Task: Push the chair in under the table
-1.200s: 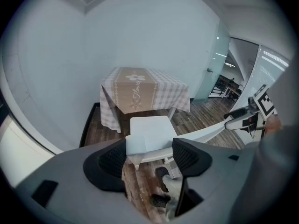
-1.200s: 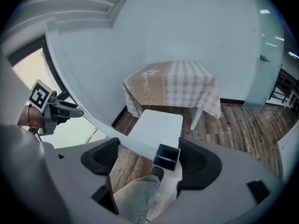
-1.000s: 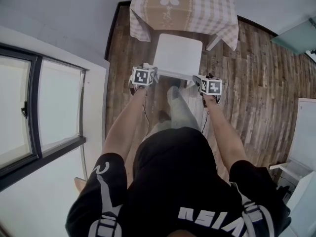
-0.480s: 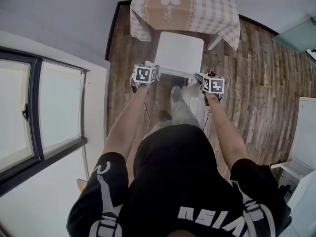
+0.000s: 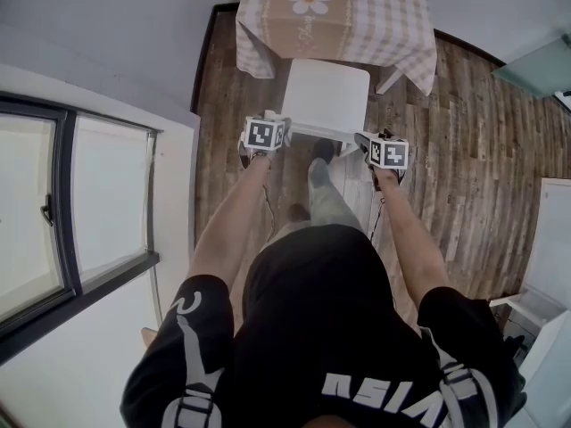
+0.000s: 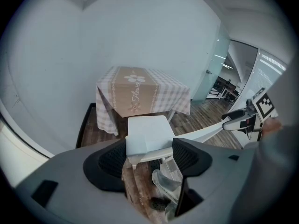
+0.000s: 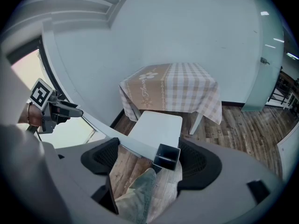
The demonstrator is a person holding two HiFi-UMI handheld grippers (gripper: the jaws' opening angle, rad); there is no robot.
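white chair (image 5: 323,96) at table (image 5: 393,25) edge; left hand-held gripper (image 6: 148,154), right hand-held gripper (image 7: 148,157) open-jawed astride its back rail (image 7: 117,146), maybe touching

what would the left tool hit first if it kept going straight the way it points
The chair: its back rail sits between the left tool's open jaws, seemingly at or near contact. Further on lies the table, though depth is hard to judge.

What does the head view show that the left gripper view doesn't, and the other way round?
Head view only: the window and the person's torso. Left gripper view only: the left gripper's open jaws, with the chair's back rail between them. Both: chair, table and right gripper.
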